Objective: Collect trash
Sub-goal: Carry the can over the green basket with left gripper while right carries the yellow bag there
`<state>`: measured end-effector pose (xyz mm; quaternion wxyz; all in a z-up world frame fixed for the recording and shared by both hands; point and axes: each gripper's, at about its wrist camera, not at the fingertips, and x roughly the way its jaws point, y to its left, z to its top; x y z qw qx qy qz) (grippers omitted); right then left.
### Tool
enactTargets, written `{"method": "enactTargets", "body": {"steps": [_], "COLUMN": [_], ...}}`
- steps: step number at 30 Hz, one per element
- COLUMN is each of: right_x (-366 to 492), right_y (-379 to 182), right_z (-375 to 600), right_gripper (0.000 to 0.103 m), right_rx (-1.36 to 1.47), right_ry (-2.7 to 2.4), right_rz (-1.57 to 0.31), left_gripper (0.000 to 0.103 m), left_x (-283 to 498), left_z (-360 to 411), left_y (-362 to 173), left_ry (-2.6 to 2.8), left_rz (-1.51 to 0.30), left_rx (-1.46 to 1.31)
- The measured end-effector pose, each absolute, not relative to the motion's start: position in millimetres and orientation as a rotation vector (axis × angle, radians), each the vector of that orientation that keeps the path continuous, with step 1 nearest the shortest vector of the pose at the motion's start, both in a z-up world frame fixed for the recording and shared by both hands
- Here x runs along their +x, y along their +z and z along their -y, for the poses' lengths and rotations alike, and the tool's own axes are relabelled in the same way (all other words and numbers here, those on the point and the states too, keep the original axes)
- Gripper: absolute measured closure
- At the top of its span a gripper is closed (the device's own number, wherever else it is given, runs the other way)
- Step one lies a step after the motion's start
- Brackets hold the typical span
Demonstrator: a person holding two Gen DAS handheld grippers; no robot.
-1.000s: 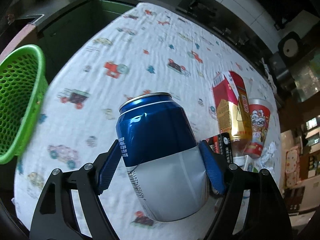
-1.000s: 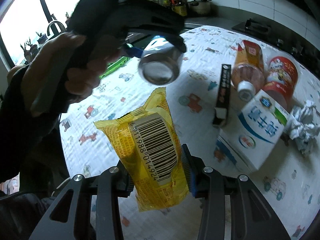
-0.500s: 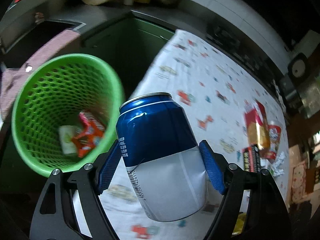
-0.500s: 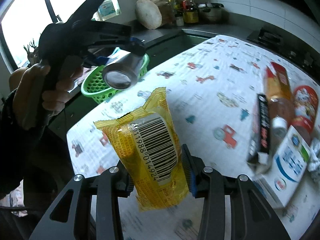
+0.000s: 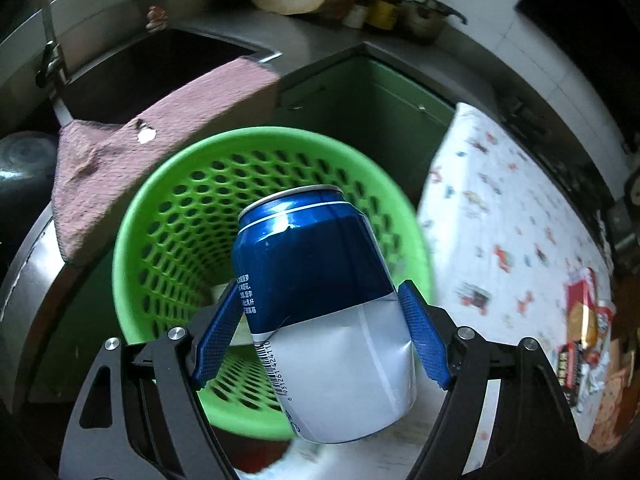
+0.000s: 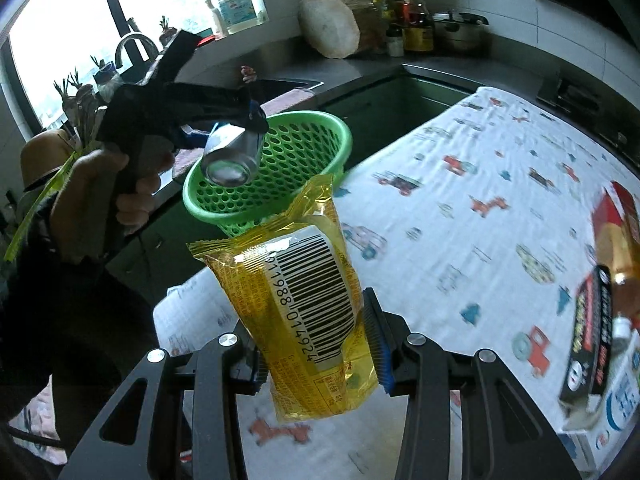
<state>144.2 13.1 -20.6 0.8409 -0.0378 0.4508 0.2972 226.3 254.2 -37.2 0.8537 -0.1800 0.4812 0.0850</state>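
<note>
My left gripper has its blue pads clamped on either side of a blue-and-silver drinks can, jaws set wide to take its girth; the pads bite at the line where the blue upper half meets the silver lower half, and the silver wall is dented there. The can hangs tilted, its rim end pointing away from me, directly over the mouth of the green perforated waste basket, which stands off the edge of the table with the printed vehicle cloth. The can carries small white Chinese print beside my left pad and a barcode down the silver part, whose digits I cannot read with confidence. In the right wrist view the same can shows its bare metal end above the basket rim, with my left hand around the tool's handle. My right gripper is almost fully closed, pinching a yellow snack wrapper low on its body; the packet stands up from the pads over the cloth, just short of the basket. Its white barcode panel reads 911988 014924. The cartons and a black box at the cloth's right edge are too blurred to read.
</note>
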Motion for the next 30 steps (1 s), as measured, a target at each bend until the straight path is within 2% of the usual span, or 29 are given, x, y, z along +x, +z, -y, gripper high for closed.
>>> {"method": "enactTargets", "body": {"steps": [17, 30], "right_x": [190.5, 214.8], "right_y": [-32.9, -38.9], "right_z": [-72.1, -96.4], "right_gripper": [0.063, 0.063], "right_rx": [-0.02, 0.013], "right_ry": [0.662, 0.671], "right_rz": [-0.99, -1.004], "left_gripper": [0.025, 0.02], "left_x": [243.4, 234.3], "left_z": [-304.4, -317.2], "left_y": [-83.0, -73.3], "left_ry": [0.251, 0.248], "left_rz": [-1.093, -1.056], "left_rx": [-0.394, -0.405]}}
